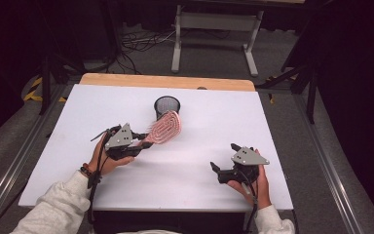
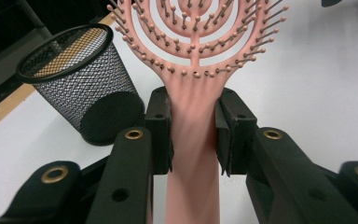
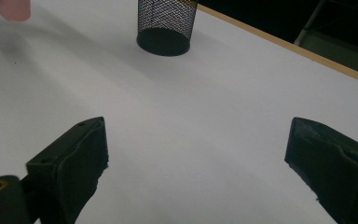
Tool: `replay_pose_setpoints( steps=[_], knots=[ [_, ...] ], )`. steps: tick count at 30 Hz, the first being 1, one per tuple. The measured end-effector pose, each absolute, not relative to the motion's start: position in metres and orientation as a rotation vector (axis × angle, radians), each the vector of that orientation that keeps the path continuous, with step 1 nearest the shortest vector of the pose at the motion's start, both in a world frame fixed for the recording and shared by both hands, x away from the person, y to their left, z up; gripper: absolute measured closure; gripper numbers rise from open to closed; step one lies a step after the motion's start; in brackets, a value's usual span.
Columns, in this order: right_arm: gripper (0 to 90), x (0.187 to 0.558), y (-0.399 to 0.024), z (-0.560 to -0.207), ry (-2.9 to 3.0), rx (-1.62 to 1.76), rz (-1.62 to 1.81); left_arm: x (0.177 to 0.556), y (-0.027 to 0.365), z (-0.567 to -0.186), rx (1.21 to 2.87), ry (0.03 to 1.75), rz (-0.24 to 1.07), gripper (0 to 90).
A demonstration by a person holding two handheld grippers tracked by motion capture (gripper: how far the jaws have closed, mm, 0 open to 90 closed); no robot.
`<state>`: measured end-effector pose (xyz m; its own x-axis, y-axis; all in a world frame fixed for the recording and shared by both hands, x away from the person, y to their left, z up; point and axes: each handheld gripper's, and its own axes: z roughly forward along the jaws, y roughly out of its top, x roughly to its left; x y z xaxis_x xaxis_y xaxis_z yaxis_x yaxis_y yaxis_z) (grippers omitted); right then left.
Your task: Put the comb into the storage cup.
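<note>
The left claw (image 2: pixel 193 133) grips the pink hairbrush (image 2: pixel 193 70) by its handle, lifted just beside the mesh cup (image 1: pixel 167 106), seemingly not yet dropped in, while the right claw (image 1: pixel 231 158) idles open.

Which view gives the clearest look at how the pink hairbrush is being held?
The left gripper view: the left tool is shut on the pink hairbrush, jaws pressed to both sides of its handle just below the bristled head. The high view shows the whole brush small, beside the mesh cup. The right gripper view catches just a pink end at its top-left corner.
</note>
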<state>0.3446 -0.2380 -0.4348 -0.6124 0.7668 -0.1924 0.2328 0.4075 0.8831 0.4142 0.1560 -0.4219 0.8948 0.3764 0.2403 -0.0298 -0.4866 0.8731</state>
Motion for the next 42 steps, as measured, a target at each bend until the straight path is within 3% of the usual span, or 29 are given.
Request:
replay_pose_setpoints(
  steps=[19,42],
  knots=[
    [5.8,0.340,-0.228,-0.414,1.925,0.865,1.287,0.411,0.160,-0.421,1.871,0.329,0.526,70.1],
    [6.7,0.340,-0.143,-0.350,1.877,0.709,1.481,0.410,0.142,-0.424,1.766,0.406,0.550,70.1]
  ],
)
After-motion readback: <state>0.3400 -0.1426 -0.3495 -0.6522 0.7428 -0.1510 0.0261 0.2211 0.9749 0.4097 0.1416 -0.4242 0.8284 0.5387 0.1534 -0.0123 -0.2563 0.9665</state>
